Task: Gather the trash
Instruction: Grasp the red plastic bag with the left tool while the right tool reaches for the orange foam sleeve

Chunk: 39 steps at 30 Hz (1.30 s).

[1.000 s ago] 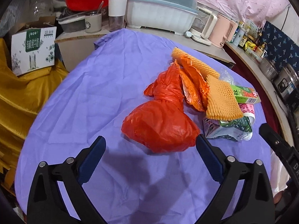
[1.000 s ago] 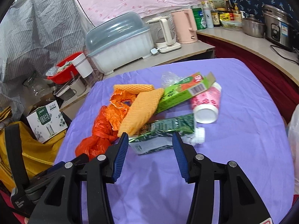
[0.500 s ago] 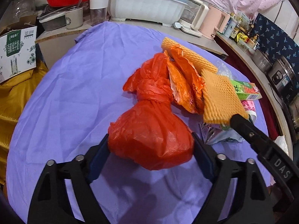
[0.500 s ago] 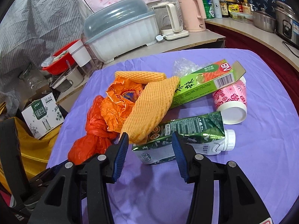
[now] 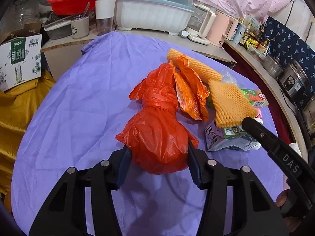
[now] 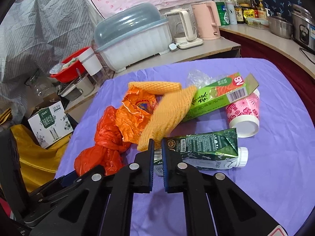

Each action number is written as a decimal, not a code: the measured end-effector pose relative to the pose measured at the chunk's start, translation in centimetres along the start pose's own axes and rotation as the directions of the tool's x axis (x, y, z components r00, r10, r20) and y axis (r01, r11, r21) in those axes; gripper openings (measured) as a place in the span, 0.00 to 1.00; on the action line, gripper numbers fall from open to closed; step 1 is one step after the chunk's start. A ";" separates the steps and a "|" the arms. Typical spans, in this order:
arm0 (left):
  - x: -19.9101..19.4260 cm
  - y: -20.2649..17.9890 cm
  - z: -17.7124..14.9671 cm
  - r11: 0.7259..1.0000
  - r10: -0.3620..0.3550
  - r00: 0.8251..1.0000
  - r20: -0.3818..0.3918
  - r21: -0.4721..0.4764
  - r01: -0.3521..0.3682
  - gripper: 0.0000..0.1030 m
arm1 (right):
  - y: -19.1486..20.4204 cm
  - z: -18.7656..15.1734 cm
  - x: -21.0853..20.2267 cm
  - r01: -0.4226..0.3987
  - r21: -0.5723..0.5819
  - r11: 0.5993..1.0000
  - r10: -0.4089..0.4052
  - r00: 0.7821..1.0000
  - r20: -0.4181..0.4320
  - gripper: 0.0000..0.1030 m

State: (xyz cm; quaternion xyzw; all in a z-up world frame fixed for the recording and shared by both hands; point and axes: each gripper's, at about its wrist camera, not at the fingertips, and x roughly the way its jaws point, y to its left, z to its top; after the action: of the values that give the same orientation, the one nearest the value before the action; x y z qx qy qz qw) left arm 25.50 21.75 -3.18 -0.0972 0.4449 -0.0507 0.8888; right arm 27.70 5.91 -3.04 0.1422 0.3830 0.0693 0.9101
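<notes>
Left gripper (image 5: 158, 158), lower centre of its view: jaws pressed against both flanks of the knotted red bag (image 5: 157, 137) lying on the purple tabletop (image 5: 78, 102); the film looks light, soft and slippery, so the tied neck above the bulge is probably the surer hold. Right gripper (image 6: 157, 158), lower centre of its view: jaws nearly closed on the near corner of the crushed green carton (image 6: 202, 147) (light, already dented, likely to yield further), beside the foam netting (image 6: 169, 116).
</notes>
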 end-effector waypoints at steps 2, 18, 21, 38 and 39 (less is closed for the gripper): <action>-0.8 -0.2 -0.1 1.000 0.002 1.000 0.015 0.003 -0.002 0.46 | 0.1 0.2 -1.0 0.001 -0.011 1.000 -0.001 1.000 0.019 0.07; -9.3 -5.4 -0.4 0.997 -0.046 0.987 0.156 0.067 0.036 0.44 | -3.6 1.2 -11.5 0.043 0.021 0.999 -0.046 0.981 0.187 0.01; -10.2 -7.1 -0.9 0.994 -0.060 0.985 0.163 0.095 0.045 0.44 | -5.1 0.6 -12.4 0.049 0.038 0.998 -0.055 0.982 0.178 0.01; -5.8 -9.1 -4.4 0.992 -0.043 0.997 0.059 0.125 0.035 0.44 | -12.3 -6.3 -4.2 0.128 0.187 0.974 -0.119 0.991 -0.061 0.41; -5.7 -9.1 -4.4 0.992 -0.043 0.997 0.058 0.125 0.035 0.44 | -12.3 -6.5 -3.7 0.127 0.189 0.974 -0.116 0.991 -0.071 0.41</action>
State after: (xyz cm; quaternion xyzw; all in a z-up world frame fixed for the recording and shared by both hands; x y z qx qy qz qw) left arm 18.54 13.34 0.64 -0.0521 0.4119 -0.0925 0.9050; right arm 20.73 -5.33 -8.72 0.2039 0.4227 -0.0198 0.8828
